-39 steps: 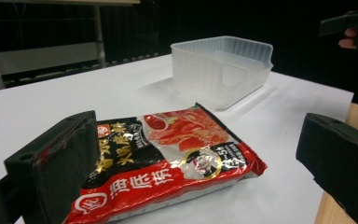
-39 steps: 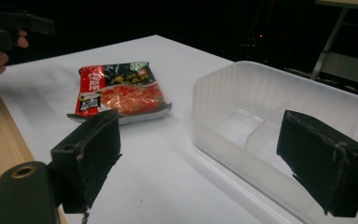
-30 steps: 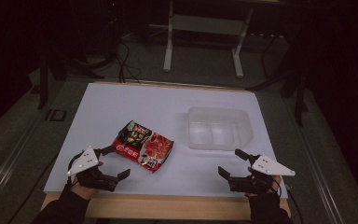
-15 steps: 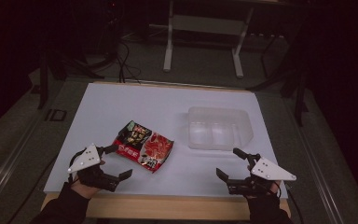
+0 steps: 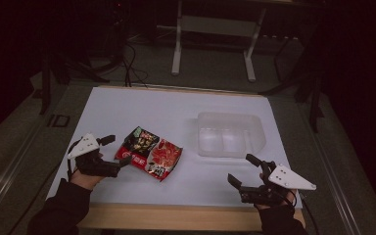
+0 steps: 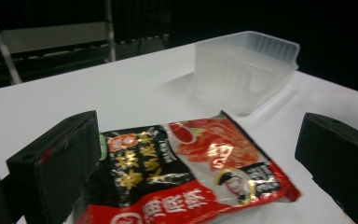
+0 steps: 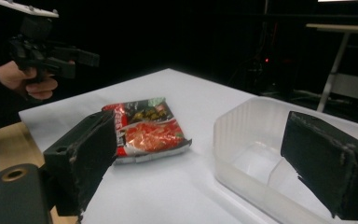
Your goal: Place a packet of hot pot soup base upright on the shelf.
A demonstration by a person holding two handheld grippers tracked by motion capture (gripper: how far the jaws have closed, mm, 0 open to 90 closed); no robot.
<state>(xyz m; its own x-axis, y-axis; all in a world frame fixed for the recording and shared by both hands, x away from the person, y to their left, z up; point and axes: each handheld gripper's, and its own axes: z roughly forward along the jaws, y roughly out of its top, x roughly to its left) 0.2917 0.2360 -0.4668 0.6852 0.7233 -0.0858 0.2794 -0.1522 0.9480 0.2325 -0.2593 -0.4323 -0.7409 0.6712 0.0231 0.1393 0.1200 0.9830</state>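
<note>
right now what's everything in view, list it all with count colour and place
snack packet: 1, red and black, lying flat on the table's near left
plastic container: 1, clear, empty, right of the packet
table: 1, white top with wooden front edge
metal frame: 1, pale grey, on the floor beyond the table
left gripper: 1, black, open, just left of the packet
right gripper: 1, black, open, near right edge

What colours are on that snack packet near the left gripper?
The snack packet is black and red with white and yellow print, clearest in the left gripper view.
</note>
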